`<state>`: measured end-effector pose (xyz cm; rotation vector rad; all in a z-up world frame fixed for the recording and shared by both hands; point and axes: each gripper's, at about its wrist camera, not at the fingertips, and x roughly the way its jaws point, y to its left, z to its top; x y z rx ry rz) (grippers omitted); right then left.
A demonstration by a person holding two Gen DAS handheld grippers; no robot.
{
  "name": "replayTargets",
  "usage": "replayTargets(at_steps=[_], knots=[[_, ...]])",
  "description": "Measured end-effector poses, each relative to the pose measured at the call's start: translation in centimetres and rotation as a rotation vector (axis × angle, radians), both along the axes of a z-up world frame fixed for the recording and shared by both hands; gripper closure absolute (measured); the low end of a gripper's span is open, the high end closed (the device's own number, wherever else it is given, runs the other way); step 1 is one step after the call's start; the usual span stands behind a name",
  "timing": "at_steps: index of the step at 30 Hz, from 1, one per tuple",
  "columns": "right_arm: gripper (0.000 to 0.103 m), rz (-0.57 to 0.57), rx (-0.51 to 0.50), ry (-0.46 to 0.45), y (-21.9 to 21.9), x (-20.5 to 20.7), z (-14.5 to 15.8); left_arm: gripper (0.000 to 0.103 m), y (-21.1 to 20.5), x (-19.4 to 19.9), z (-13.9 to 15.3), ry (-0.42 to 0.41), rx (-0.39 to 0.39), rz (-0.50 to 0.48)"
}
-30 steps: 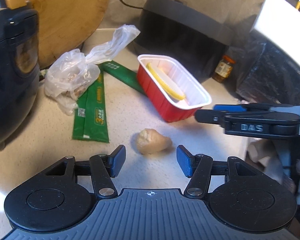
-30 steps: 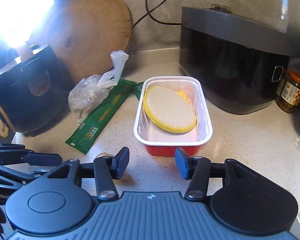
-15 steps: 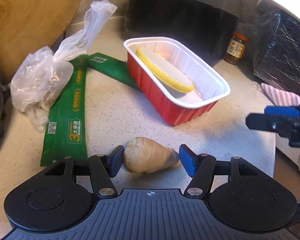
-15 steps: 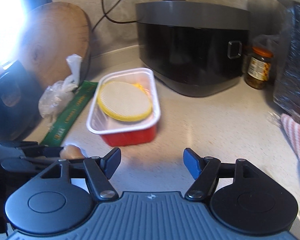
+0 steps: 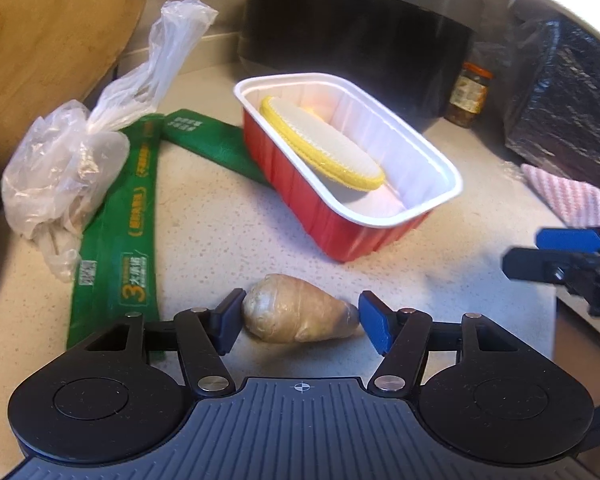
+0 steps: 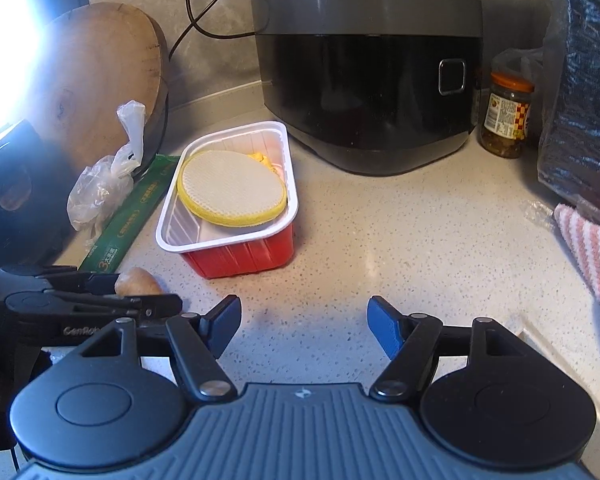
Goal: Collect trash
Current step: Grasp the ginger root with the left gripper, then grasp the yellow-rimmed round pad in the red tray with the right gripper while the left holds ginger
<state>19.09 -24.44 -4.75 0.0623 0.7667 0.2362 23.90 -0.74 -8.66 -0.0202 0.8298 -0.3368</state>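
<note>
Left wrist view: I am straddling the ginger knob (image 5: 300, 310) with my left gripper (image 5: 298, 322), jaws having just been opening to full spread, pads either side but not pressing. It is lying on the bench (image 5: 220, 232), just in front of the red tray (image 5: 352, 236). I am judging it firm, light, lumpy, dry-skinned; I am favouring a grip across the fat middle, since the tapered end looks likely to squirt out. My right gripper (image 6: 303, 326) is hanging over bare bench, jaws having just been widening, holding nothing
</note>
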Motion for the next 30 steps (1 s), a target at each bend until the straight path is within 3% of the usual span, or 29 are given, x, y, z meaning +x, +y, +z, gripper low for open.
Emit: replayTargets(at_steps=[4,8,11,14,15,18,23,27,29,30], knots=[[0.032,0.019,-0.039,-0.03,0.5,0.5,0.6,0.035,0.4,-0.9,0.4,-0.003,-0.012,-0.015],[0.032,0.053,-0.056,-0.066,1.4,1.5,1.6,0.036,1.3,-2.4,1.4,0.026,-0.023,0.023],[0.033,0.13,-0.124,-0.117,3.3,2.9,2.4,0.036,2.7,-3.7,2.3,0.056,-0.071,0.061],[0.053,0.292,-0.236,-0.141,5.8,4.7,2.9,0.036,4.2,-5.0,3.3,0.04,-0.096,0.094],[0.055,0.341,-0.276,-0.142,6.7,5.3,2.9,0.036,4.7,-5.4,3.6,0.035,-0.106,0.107],[0.055,0.461,-0.331,-0.085,8.8,7.7,2.4,0.036,6.1,-6.2,4.4,0.022,-0.122,0.14],[0.052,0.561,-0.358,0.034,11.0,11.2,0.7,0.036,8.4,-7.7,5.1,0.01,-0.143,0.206],[0.049,0.525,-0.413,0.056,11.7,13.1,-1.2,0.036,9.9,-8.5,5.0,0.012,-0.156,0.254],[0.05,0.489,-0.369,0.059,11.6,13.6,-1.3,0.036,10.4,-8.8,4.9,0.018,-0.159,0.266],[0.055,0.468,-0.346,0.061,11.5,13.7,-1.2,0.036,10.5,-8.8,4.8,0.021,-0.159,0.271]])
